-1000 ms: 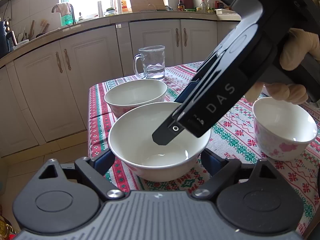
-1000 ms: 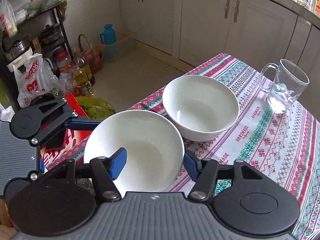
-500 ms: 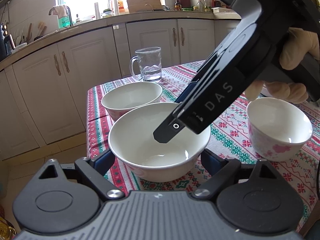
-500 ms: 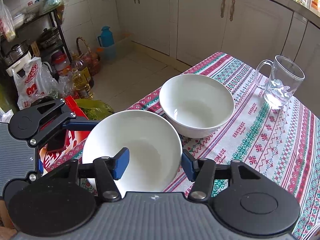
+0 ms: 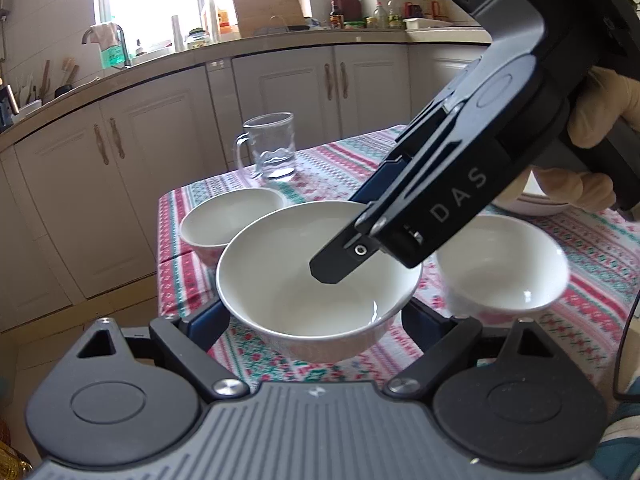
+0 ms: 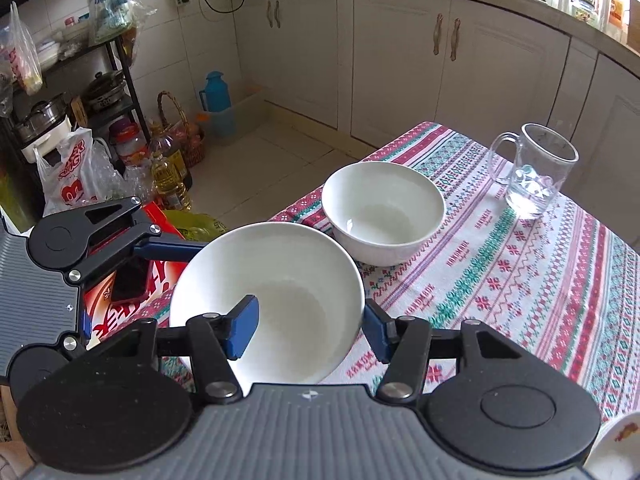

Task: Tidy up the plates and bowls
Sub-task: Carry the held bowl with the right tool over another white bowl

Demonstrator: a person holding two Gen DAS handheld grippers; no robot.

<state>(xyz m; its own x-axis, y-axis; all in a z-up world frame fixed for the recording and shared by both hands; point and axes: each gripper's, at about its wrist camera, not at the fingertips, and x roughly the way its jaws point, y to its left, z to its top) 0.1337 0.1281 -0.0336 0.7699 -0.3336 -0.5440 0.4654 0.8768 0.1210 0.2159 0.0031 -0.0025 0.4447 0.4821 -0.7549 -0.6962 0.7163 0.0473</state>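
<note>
Patterned woven tablecloth [image 6: 520, 280] underlies a round glossy white bowl [image 6: 280, 296], both grippers' jaws clamping its rim.

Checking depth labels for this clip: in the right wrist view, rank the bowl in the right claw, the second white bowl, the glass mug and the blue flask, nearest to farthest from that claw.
1. Held bowl: in the right claw, one finger inside the rim, one outside.
2. Second white bowl: just beyond, on the tablecloth.
3. Glass mug: farther right, near the table's far corner.
4. Blue flask: farthest, on the floor by the cabinets.
</note>
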